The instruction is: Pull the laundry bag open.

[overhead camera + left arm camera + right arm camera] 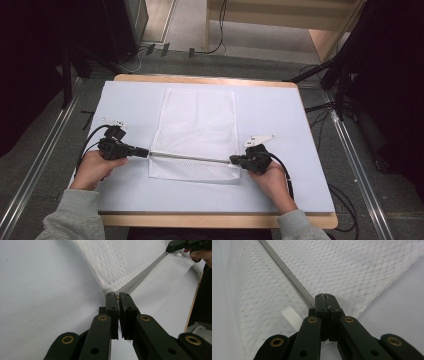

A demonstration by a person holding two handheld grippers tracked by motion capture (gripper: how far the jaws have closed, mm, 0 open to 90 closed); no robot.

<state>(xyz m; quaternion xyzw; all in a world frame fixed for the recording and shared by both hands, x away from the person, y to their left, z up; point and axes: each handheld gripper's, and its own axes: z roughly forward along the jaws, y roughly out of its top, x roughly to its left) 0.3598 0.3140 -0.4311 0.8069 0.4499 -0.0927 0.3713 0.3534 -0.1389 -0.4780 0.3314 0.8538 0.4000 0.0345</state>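
White mesh bag (197, 132) is laid flat at the centre of the high view, on a pale blue mat (280, 125) covering the table (210, 220). A grey zip (190, 158) runs across its lower part, stretched taut between the two grippers. The left gripper (145, 153) is clamped on the zip's left end, apparently on the slider, though that cannot be made out for certain; its jaws are seen almost together in the left gripper view. The right gripper (233, 160) is pinched fully on the right end of the zip. The bag is judged light, soft and limp, liable to bunch and slide on the smooth mat; a hold is best taken at the zip ends, where the tape is firmer. Nothing is seen inside the bag, which lies flat without bulges. A small white tab (291, 317) is noted beside the right jaws.
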